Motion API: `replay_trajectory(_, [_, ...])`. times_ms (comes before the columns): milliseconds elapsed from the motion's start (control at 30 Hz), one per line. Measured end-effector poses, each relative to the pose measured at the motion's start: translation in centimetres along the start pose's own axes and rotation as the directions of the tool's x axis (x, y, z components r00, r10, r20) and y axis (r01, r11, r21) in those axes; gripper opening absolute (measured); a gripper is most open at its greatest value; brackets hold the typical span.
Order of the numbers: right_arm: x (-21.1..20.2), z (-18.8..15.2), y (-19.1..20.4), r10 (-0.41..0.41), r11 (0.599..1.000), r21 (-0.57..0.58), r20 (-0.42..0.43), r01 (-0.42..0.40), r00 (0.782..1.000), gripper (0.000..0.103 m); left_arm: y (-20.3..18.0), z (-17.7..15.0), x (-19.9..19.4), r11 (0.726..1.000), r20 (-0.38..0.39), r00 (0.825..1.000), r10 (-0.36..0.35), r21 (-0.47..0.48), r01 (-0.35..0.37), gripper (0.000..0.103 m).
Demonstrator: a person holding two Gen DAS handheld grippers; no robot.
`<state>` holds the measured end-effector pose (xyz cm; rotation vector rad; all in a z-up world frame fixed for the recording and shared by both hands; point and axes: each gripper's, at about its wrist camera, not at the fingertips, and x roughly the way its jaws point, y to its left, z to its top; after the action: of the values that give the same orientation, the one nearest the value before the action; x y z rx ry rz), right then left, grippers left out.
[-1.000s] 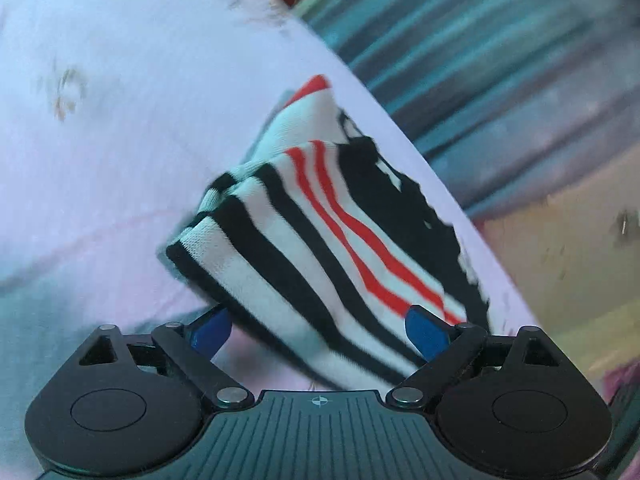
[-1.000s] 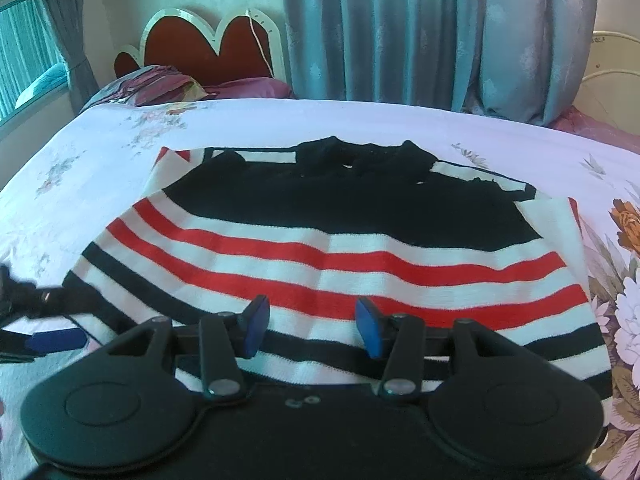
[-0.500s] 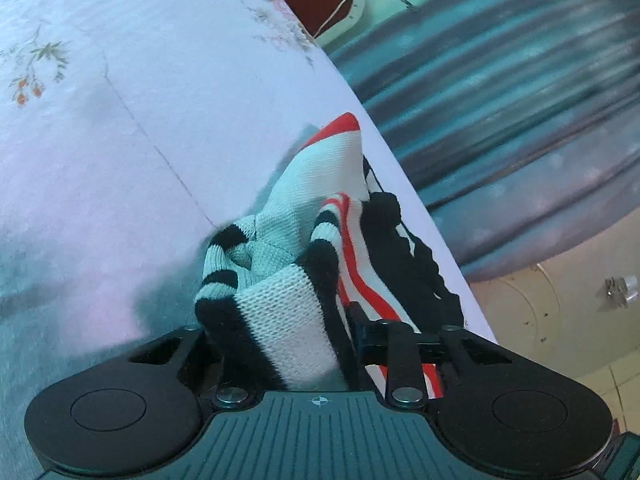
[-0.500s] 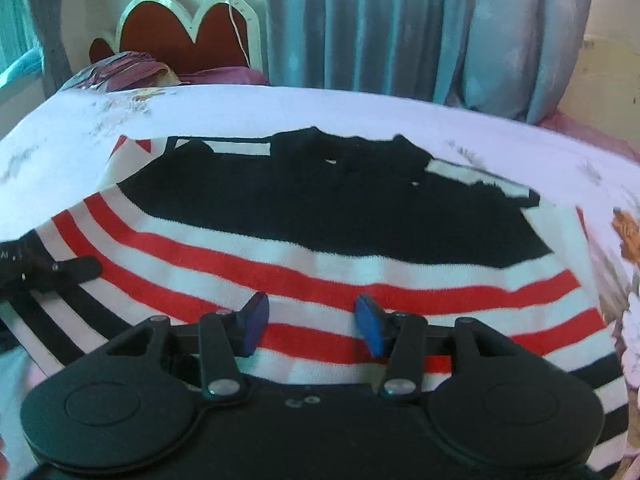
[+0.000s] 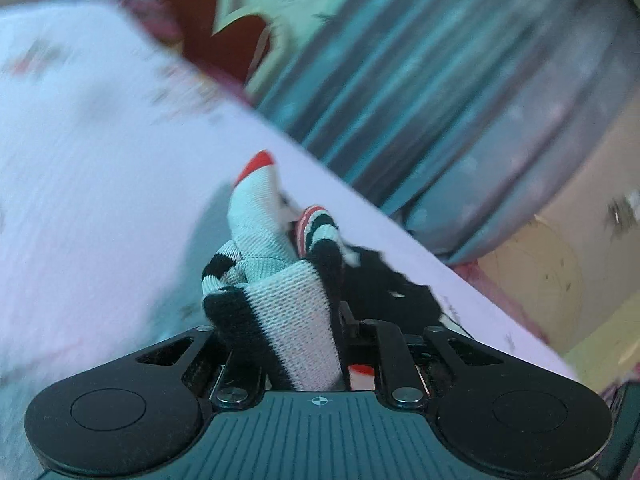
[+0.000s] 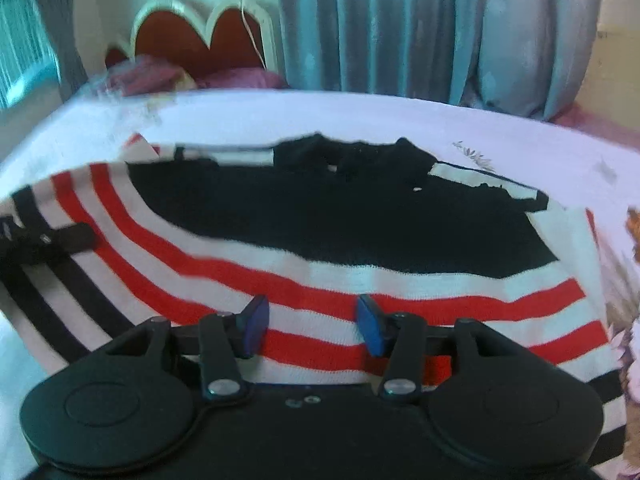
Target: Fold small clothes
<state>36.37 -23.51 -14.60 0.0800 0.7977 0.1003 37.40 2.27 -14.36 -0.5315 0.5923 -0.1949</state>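
Note:
A small knit sweater with a black top and red, white and black stripes lies on the white bed sheet. My left gripper is shut on the sweater's lower left corner, which bunches up between its fingers and is lifted off the sheet. That gripper also shows at the left of the right wrist view, holding the raised corner. My right gripper is open and empty, its blue pads just above the striped hem near the front.
A red scalloped headboard and pink pillows stand at the far end of the bed. Grey-blue curtains hang behind it. Floral print marks the sheet at the right edge.
My left gripper closed on the sweater's left corner and has lifted it, folding that side up and inward. My right gripper has moved slightly forward over the hem, still open.

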Motion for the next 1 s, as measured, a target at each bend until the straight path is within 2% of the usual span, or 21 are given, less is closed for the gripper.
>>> replay_trajectory(167, [-3.0, 0.7, -3.8, 0.026, 0.997, 0.074, 0.066, -0.031, 0.997, 0.050, -6.9, 0.6, 0.1, 0.984, 0.013, 0.999, -0.042, 0.176, 0.039, 0.015])
replay_trajectory(267, [-4.7, 0.7, -7.0, 0.007, 0.994, 0.105, 0.094, -0.017, 0.996, 0.050, -11.8, -0.1, 1.0, 0.953, 0.005, 0.996, -0.087, 0.291, 0.082, 0.015])
replay_trajectory(367, [-6.4, 0.2, -10.6, -0.022, 0.987, 0.162, 0.108, 0.004, 0.994, 0.050, -16.1, -1.9, 1.9, 0.914, -0.035, 0.989, -0.144, 0.378, 0.146, 0.015])
replay_trajectory(467, [-7.8, -0.9, -14.3, -0.071, 0.975, 0.218, 0.109, 0.046, 0.992, 0.051, -20.0, -5.1, 3.5, 0.865, -0.114, 0.978, -0.173, 0.458, 0.206, 0.015])
replay_trajectory(533, [-8.5, -1.7, -16.5, -0.107, 0.964, 0.255, 0.103, 0.078, 0.989, 0.050, -22.0, -7.7, 4.7, 0.830, -0.172, 0.972, -0.162, 0.508, 0.229, 0.015])
replay_trajectory(567, [-9.0, -2.3, -17.6, -0.120, 0.958, 0.273, 0.100, 0.089, 0.988, 0.050, -22.6, -9.2, 5.0, 0.813, -0.192, 0.970, -0.151, 0.533, 0.232, 0.016])
replay_trajectory(633, [-9.6, -3.0, -19.5, -0.138, 0.945, 0.312, 0.096, 0.102, 0.986, 0.050, -23.6, -12.4, 5.5, 0.756, -0.225, 0.970, -0.090, 0.618, 0.214, 0.016])
replay_trajectory(700, [-9.9, -3.3, -20.7, -0.134, 0.935, 0.344, 0.102, 0.092, 0.986, 0.051, -23.9, -14.4, 5.3, 0.710, -0.218, 0.975, -0.039, 0.681, 0.181, 0.020])
replay_trajectory(733, [-10.1, -3.3, -21.0, -0.122, 0.932, 0.354, 0.110, 0.076, 0.986, 0.055, -24.2, -15.0, 4.5, 0.681, -0.207, 0.977, -0.040, 0.710, 0.179, 0.031])
replay_trajectory(767, [-10.3, -3.2, -21.2, -0.104, 0.930, 0.364, 0.121, 0.053, 0.987, 0.061, -24.4, -15.4, 3.8, 0.663, -0.214, 0.976, -0.050, 0.723, 0.192, 0.053])
replay_trajectory(800, [-10.2, -2.8, -21.3, -0.086, 0.929, 0.370, 0.130, 0.033, 0.988, 0.063, -24.4, -15.4, 3.0, 0.652, -0.239, 0.969, -0.063, 0.725, 0.221, 0.065])
replay_trajectory(833, [-10.2, -2.6, -21.3, -0.061, 0.928, 0.374, 0.141, 0.004, 0.988, 0.064, -24.4, -15.4, 2.2, 0.650, -0.266, 0.961, -0.076, 0.718, 0.250, 0.082])
replay_trajectory(900, [-9.8, -1.9, -21.3, -0.003, 0.921, 0.386, 0.156, -0.058, 0.988, 0.064, -25.0, -15.3, 0.3, 0.647, -0.278, 0.956, -0.097, 0.712, 0.273, 0.083])
replay_trajectory(933, [-9.7, -1.7, -21.3, 0.035, 0.914, 0.396, 0.158, -0.095, 0.987, 0.064, -24.8, -14.9, -0.7, 0.655, -0.283, 0.954, -0.103, 0.702, 0.279, 0.083])
replay_trajectory(1000, [-8.9, -1.3, -20.8, 0.098, 0.902, 0.405, 0.142, -0.148, 0.985, 0.063, -23.6, -13.4, -2.3, 0.693, -0.275, 0.954, -0.121, 0.665, 0.279, 0.083])
